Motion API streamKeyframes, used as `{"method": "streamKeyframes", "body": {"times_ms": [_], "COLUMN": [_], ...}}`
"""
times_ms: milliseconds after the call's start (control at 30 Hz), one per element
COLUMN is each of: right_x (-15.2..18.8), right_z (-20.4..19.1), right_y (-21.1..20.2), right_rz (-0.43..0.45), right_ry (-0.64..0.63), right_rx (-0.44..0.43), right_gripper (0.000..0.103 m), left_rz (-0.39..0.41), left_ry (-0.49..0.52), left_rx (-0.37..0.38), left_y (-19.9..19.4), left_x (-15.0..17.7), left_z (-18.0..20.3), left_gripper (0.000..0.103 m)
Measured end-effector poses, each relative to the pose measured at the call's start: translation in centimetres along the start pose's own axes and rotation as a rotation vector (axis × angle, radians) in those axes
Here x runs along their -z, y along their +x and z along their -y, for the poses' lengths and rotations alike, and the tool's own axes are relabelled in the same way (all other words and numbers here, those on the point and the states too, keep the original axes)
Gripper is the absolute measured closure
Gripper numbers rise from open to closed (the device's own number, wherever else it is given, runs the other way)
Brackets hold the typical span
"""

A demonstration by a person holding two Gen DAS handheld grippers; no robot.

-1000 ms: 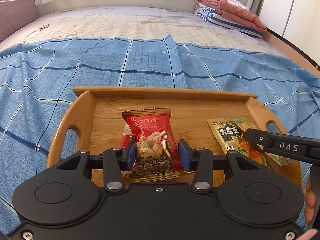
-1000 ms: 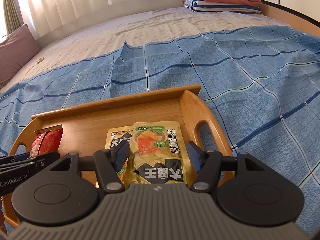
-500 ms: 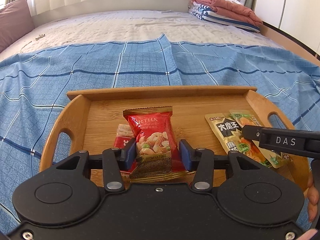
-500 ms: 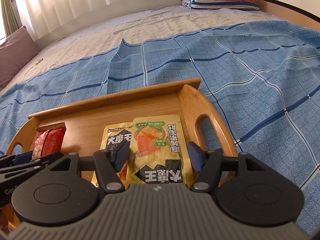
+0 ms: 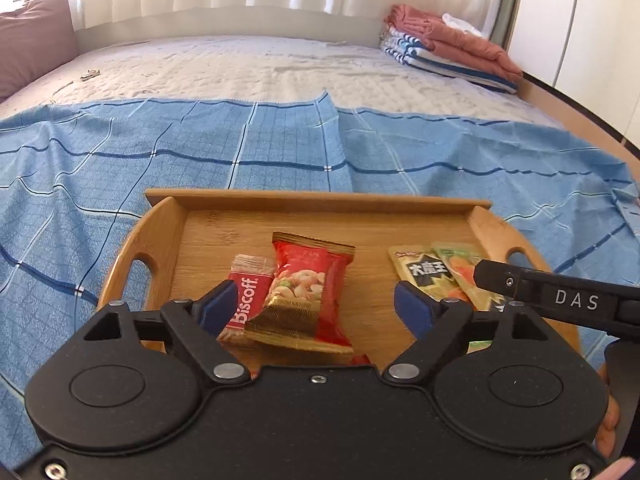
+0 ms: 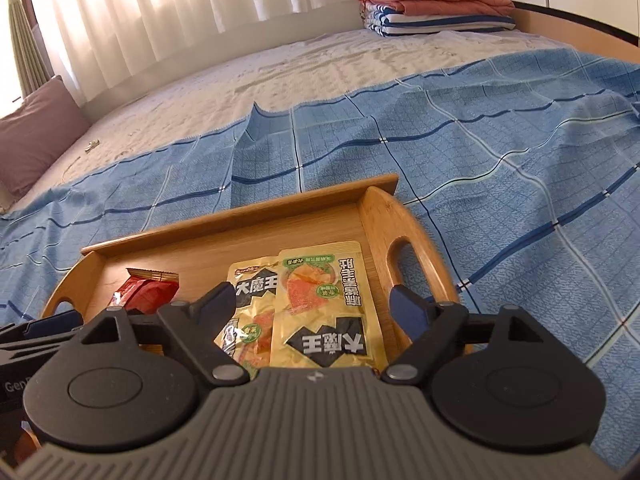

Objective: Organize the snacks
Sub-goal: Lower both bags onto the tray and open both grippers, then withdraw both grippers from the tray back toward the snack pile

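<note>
- Left gripper (image 5: pixel 316 304) first: jaws spread wide, having just opened, and the blue pads (image 5: pixel 218 306) stand clear on either side of the snacks without pressing anything.
- Between and just beyond those pads lies the red nut packet (image 5: pixel 310 292), flat on the tray floor, its gold end toward the gripper and its crimped top pointing away.
- Tucked against the red packet's left side, partly under it, is the Biscoff biscuit (image 5: pixel 246 298), close by the left pad.
- Over to the right gripper (image 6: pixel 312 308): jaws also just opened and now wide apart, pads touching neither pouch.
- Right between them sits the yellow pouch (image 6: pixel 324 300) with its print upside down to this camera, lying on the tray and overlapping a second yellow pouch (image 6: pixel 250 300) on its left.
- That second pouch runs partly behind the left finger of the right gripper.
- All four snacks rest inside the wooden tray (image 5: pixel 316 202), the red pair toward the middle, the yellow pair at the right end near the handle cut-out.
- The tray sits on a blue checked cloth (image 5: pixel 248 148) spread over the bed.
- Far back, folded blankets (image 5: pixel 448 50) are stacked at the corner, a mauve pillow (image 5: pixel 34 36) at the left.
</note>
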State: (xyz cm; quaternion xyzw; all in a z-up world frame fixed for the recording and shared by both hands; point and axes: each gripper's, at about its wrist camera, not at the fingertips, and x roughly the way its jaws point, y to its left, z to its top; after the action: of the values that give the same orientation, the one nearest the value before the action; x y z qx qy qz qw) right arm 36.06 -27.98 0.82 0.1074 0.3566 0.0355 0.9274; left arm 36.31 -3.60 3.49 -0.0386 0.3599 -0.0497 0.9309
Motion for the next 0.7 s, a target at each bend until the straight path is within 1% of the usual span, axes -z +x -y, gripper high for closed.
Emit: {"method": "streamKeyframes", "body": {"times_ms": [133,233,267,400,500,700], "right_x": [0.3,1.0,1.3,3.1,4.6,8.2], "right_z": [-0.1,-0.1,-0.1,-0.4,-0.5,-0.7], "right_y": [-2.9,-5.6,-6.6,-10.3,-13.0,-17.6], "right_rz": [0.037,0.072,0.082,0.105,0.134,0.201], "right_ry": [-0.003,-0.008,-0.024,-0.088,-0.126,-0.180], "right_rx": [-0.016,-0.014,-0.019,-0.025,-0.032,-0.034], "right_gripper": [0.011,0.003,0.002,0.001,0.000,0.000], "left_rz": [0.030,0.048,0.057,0.083,0.096,0.164], "left_ry": [0.019,0.025,0.029,0.066,0.086,0.126], "left_rx": [0.018,0.031,0.042,0.072,0.069,0.073], "left_y": [-3.2,-6.1,-7.2,-11.2,-14.1,-19.4], "left_x": [0.5,1.6,2.1,4.2,5.6,8.3], "left_z": [0.2,0.2,0.1,0.1,-0.1,-0.6], "left_gripper": [0.014,0.013,0.011,0.009,0.009,0.007]}}
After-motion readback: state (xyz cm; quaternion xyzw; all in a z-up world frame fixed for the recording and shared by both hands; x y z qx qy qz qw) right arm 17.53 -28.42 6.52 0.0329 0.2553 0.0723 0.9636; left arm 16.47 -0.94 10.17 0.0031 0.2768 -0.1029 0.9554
